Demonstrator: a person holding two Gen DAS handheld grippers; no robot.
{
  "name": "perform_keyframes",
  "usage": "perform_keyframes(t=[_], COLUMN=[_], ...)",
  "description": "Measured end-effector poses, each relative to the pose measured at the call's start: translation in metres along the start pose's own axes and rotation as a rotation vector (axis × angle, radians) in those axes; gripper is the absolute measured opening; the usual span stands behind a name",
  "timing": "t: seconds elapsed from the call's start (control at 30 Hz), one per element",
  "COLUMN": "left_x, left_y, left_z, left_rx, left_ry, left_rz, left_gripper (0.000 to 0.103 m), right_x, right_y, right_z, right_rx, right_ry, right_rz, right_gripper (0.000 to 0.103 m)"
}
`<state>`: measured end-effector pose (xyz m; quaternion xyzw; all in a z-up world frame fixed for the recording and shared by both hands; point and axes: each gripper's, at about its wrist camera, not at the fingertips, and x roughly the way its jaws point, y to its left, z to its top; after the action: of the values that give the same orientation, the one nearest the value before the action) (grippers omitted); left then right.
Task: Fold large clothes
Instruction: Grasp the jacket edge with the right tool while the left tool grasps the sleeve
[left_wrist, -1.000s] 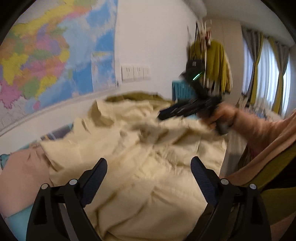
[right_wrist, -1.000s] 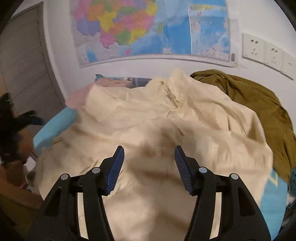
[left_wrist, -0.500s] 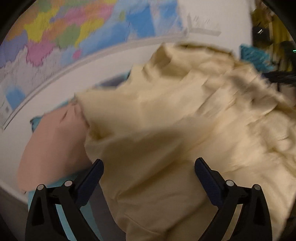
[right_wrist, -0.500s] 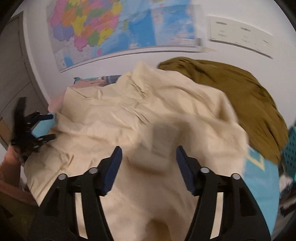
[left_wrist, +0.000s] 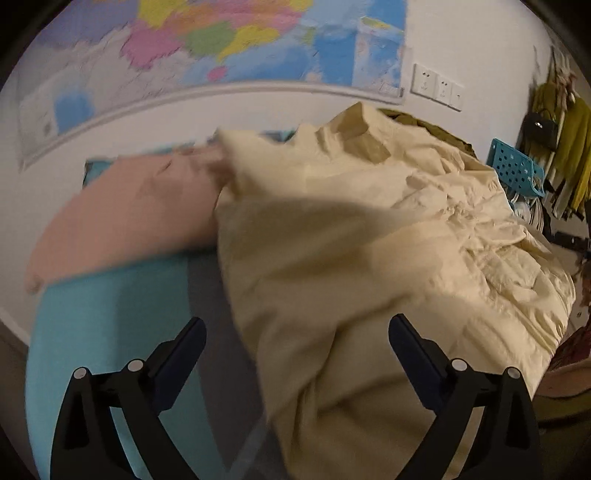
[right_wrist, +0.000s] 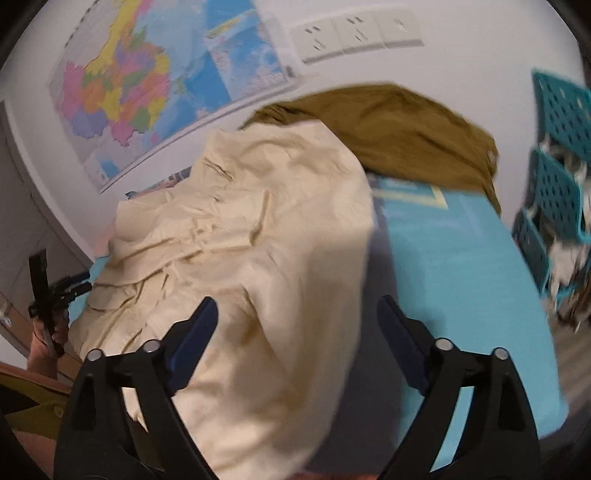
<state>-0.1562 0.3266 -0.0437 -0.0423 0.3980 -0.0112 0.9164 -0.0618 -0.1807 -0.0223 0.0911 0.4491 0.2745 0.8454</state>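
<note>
Here the cream garment (right_wrist: 236, 258) is lying rumpled on the blue table (right_wrist: 461, 280), olive cloth (right_wrist: 388, 129) at one o'clock. Right gripper (right_wrist: 295, 325) is opening, nothing pinched; left gripper (left_wrist: 295, 347) is hanging spread wide, empty.

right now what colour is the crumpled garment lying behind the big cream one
Olive brown. The crumpled olive-brown garment shows best in the right wrist view, beyond the large cream garment.

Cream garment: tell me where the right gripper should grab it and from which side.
Judging by its pose, take the cream garment at its free edge on the mat, coming from the bare mat side. That edge lies exposed below the right gripper, whose jaws are opening, holding nothing.
</note>
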Motion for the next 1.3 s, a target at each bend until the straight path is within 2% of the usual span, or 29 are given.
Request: perform_keyframes(t=[0.07,0.13,0.17,0.3,0.57,0.7,0.73,0.77,0.8,0.83,0.9,0.93,0.97,1.0,1.03,1.07,1.1,1.17,1.2,1.23,1.27,1.3], left_x=[0.0,-0.004,-0.005,0.0,0.001,0.008,0.008,0.007,0.009,0.009,0.005,0.002,0.0,-0.001,-0.002,-0.003,-0.003,-0.003,-0.003,-0.002,0.002,0.003], left_y=[0.004,0.006,0.005,-0.004,-0.02,-0.029,-0.032,-0.034,-0.035,-0.033,-0.028,-0.025,-0.023,-0.021,-0.019,-0.019,-0.022,-0.031,-0.037,-0.04,-0.043,-0.044], left_z=[-0.012,-0.027,-0.032,-0.045,-0.052,-0.05,-0.05,-0.049,-0.049,-0.048,-0.049,-0.051,-0.053,-0.055,-0.056,-0.057,-0.057,-0.057,-0.056,-0.056,-0.055,-0.054], left_rx=[-0.047,-0.095,-0.109,-0.122,-0.133,-0.185,-0.188,-0.183,-0.186,-0.196,-0.215,-0.216,-0.219,-0.227,-0.231,-0.235,-0.231,-0.194,-0.175,-0.17,-0.176,-0.183], left_ry=[0.029,0.026,0.027,0.072,0.095,0.089,0.086,0.086,0.098,0.113,0.12,0.12,0.127,0.129,0.13,0.132,0.133,0.128,0.126,0.124,0.134,0.136], left_rz=[-0.06,-0.189,-0.226,-0.298,-0.403,-0.515,-0.504,-0.488,-0.459,-0.438,-0.424,-0.415,-0.399,-0.417,-0.438,-0.466,-0.473,-0.439,-0.422,-0.414,-0.391,-0.364], left_gripper=[0.096,0.096,0.096,0.096,0.096,0.096,0.093,0.075,0.065,0.053,0.05,0.055,0.064,0.068,0.08,0.089,0.091,0.091,0.09,0.075,0.057,0.051], right_x=[0.003,0.006,0.007,0.012,0.03,0.047,0.051,0.053,0.055,0.056,0.054,0.052,0.048,0.045,0.042,0.037,0.034,0.031,0.032,0.033,0.037,0.038], right_y=[-0.01,-0.017,-0.018,-0.019,0.012,0.033,0.038,0.041,0.04,0.036,0.026,0.021,0.016,0.014,0.013,0.014,0.015,0.02,0.022,0.024,0.025,0.025], right_z=[-0.01,-0.021,-0.024,-0.035,-0.038,-0.035,-0.034,-0.033,-0.033,-0.033,-0.035,-0.037,-0.039,-0.041,-0.043,-0.046,-0.047,-0.052,-0.052,-0.053,-0.053,-0.054], right_rx=[0.047,0.076,0.086,0.116,0.011,-0.058,-0.062,-0.055,-0.043,-0.013,0.025,0.04,0.059,0.066,0.066,0.057,0.048,0.021,0.01,0.004,0.022,0.038], right_ry=[0.031,0.05,0.055,0.063,0.078,0.073,0.079,0.088,0.097,0.103,0.101,0.101,0.096,0.095,0.095,0.093,0.092,0.096,0.094,0.097,0.117,0.118], right_rz=[0.053,0.096,0.112,0.21,0.298,0.294,0.3,0.33,0.343,0.354,0.381,0.383,0.393,0.407,0.413,0.419,0.422,0.412,0.404,0.391,0.396,0.405], right_gripper=[0.09,0.09,0.09,0.09,0.093,0.097,0.097,0.09,0.074,0.066,0.051,0.05,0.049,0.05,0.052,0.058,0.063,0.065,0.064,0.061,0.046,0.035])
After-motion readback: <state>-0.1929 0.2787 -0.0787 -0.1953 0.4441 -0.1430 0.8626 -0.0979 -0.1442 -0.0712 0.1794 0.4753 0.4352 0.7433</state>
